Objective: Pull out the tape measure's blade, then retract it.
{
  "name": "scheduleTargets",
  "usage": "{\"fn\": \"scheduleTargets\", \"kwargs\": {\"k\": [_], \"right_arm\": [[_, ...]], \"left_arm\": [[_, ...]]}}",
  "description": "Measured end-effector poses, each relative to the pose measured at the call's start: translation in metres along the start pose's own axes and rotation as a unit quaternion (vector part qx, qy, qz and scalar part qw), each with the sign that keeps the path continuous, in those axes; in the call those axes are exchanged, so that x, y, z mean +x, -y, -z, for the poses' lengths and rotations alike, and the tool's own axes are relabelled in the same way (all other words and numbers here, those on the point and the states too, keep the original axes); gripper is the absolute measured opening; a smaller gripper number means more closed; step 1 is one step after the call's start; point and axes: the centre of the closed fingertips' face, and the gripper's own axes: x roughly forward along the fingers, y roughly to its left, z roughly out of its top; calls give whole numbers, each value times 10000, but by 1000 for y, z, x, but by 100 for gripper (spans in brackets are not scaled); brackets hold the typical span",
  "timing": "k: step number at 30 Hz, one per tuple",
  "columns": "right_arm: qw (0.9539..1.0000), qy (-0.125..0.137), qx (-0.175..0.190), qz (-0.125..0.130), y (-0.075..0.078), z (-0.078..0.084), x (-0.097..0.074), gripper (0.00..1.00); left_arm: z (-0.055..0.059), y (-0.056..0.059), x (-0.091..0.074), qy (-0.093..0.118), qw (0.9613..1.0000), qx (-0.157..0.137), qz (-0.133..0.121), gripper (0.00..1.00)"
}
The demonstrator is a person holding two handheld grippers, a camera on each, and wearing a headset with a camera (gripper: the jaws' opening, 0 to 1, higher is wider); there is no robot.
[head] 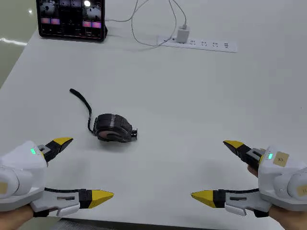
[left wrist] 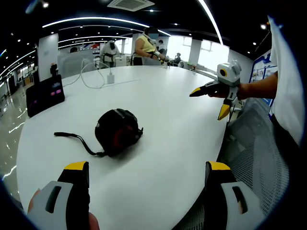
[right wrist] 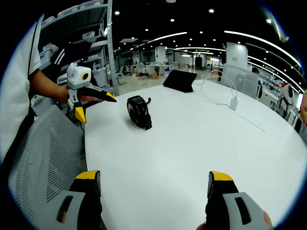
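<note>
A black tape measure lies on the white table, its black wrist strap trailing to the far left and its blade fully wound in. It also shows as the tape measure and the tape measure in the gripper views. My left gripper stands open at the near left, short of the tape, with nothing between its yellow-tipped fingers. My right gripper stands open at the near right, also holding nothing. The right gripper appears in the left gripper view, the left gripper in the right gripper view.
A tablet stands at the far left of the table. A white power strip with a charger and cables lies at the back. A mesh chair sits at the near edge. People stand in the distance.
</note>
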Motion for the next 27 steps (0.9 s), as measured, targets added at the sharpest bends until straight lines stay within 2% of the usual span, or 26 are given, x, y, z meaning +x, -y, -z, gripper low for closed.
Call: {"fn": "scheduleTargets", "kwargs": {"k": [27], "right_arm": [[10000, -13, -37, -83, 0, -2, 3, 89]], "left_arm": [[-1, -5, 2, -17, 10000, -25, -50, 99]]}}
